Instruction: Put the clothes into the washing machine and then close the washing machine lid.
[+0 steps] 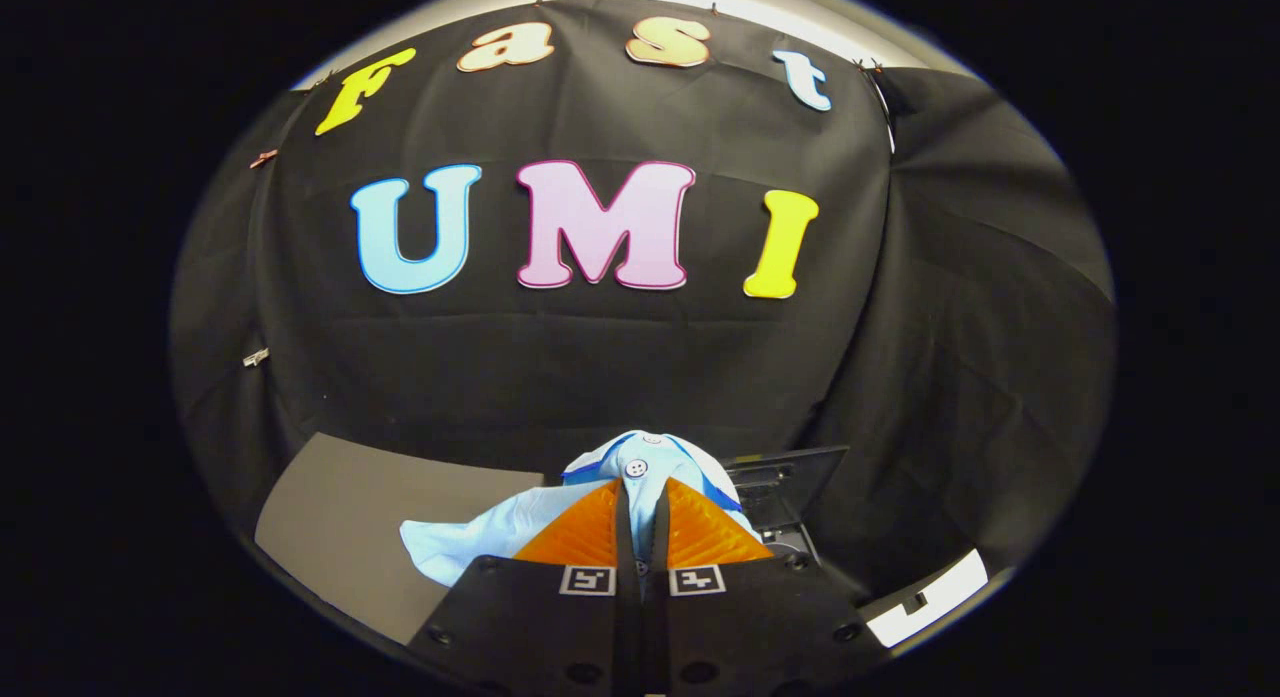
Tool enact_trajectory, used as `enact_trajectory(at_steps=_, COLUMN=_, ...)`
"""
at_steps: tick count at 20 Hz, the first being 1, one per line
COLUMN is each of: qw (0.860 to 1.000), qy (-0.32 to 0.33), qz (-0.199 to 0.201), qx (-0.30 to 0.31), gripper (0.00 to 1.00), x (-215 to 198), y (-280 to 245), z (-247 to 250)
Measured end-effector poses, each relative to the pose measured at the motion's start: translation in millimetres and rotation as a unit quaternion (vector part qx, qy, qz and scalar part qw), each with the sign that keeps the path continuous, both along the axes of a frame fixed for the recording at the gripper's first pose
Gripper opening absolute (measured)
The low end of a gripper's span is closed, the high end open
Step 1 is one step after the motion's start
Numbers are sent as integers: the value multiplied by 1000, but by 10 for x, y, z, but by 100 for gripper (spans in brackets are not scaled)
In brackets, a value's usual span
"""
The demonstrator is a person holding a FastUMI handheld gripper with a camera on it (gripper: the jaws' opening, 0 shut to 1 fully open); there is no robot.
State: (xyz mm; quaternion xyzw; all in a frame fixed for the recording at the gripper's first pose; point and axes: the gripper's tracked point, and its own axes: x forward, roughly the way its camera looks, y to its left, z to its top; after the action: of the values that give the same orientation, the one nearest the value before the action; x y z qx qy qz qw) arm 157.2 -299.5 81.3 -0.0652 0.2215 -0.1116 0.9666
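- The gripper (640, 497) has its two fingers drawn almost together, with only a thin gap left between them.
- In that gap sits a fold of a pale blue cloth garment with a white button and darker blue trim (640, 469); both fingers press on it from either side, so the tongs have hold of it.
- The garment bunches up in a rounded hump just ahead of and above the fingertips, the white button facing the camera right over the gap.
- A loose flap of the same pale blue cloth hangs out to the left of the left finger and droops toward the flat grey tabletop (340, 522) below; whether it touches that surface cannot be told.
- To the right of the fingers and slightly beyond them stands a dark, raised flat panel (790, 477), tilted up, with part of a dark machine body (785, 537) beneath it; the garment's right edge overlaps the panel's left side.
- Whether this dark body is the washing machine's opening cannot be made out clearly.
- Behind everything hangs the booth's wall of black draped cloth (600, 367).
- A white strip with a dark mark (925, 597) lies low to the right of the gripper.
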Motion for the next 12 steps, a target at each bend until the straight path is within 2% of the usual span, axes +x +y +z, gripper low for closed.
enact_trajectory(at_steps=7, qw=999, qy=28, qz=-24, qx=-14, gripper=5, x=96, y=-691, z=-316)
enact_trajectory(at_steps=12, qw=998, qy=53, qz=-33, qx=-16, gripper=5, x=154, y=-1014, z=-729)
